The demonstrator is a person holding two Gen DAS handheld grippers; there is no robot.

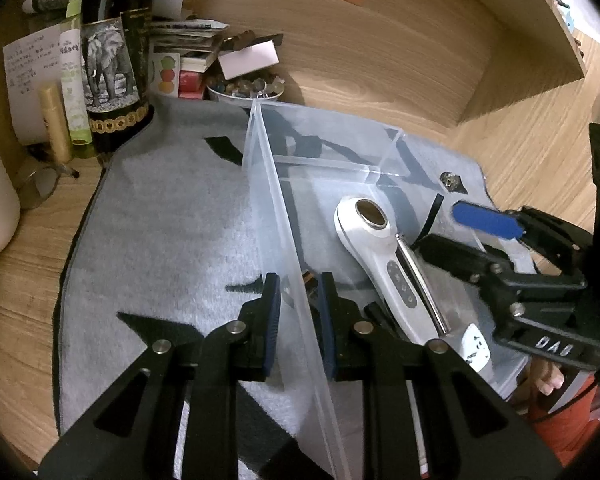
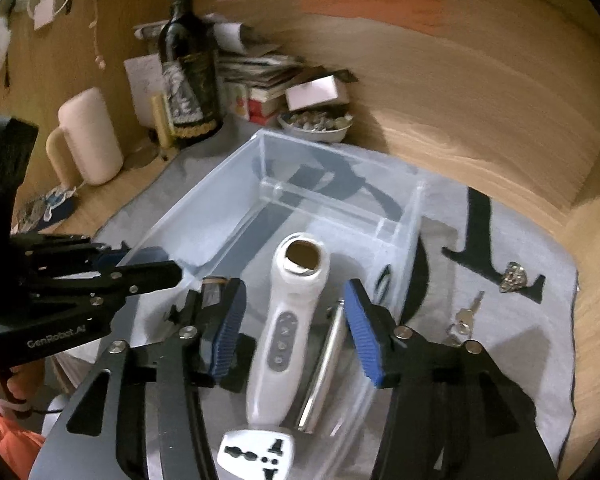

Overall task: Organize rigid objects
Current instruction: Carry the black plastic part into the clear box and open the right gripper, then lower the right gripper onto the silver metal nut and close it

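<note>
left hand-held gripper [image 1: 298,320] — clamps bin wall [image 1: 284,240] | right hand-held gripper [image 2: 296,328] — wide, massager [image 2: 288,320] between

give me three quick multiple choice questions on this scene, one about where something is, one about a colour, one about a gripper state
1. Where does the white handheld device lie?
A. inside the clear plastic box
B. beside the wine bottle
C. in the bowl of beads

2. What colour are the right gripper pads?
A. red
B. blue
C. green

3. What is the left gripper doing?
A. hanging open above the mat
B. holding the mug
C. clamping the box's side wall

Answers: 1 A, it rests on the box floor beside a metal rod. 2 B, both ribbed pads are blue. 3 C, its pads press the clear wall from both sides.
</note>
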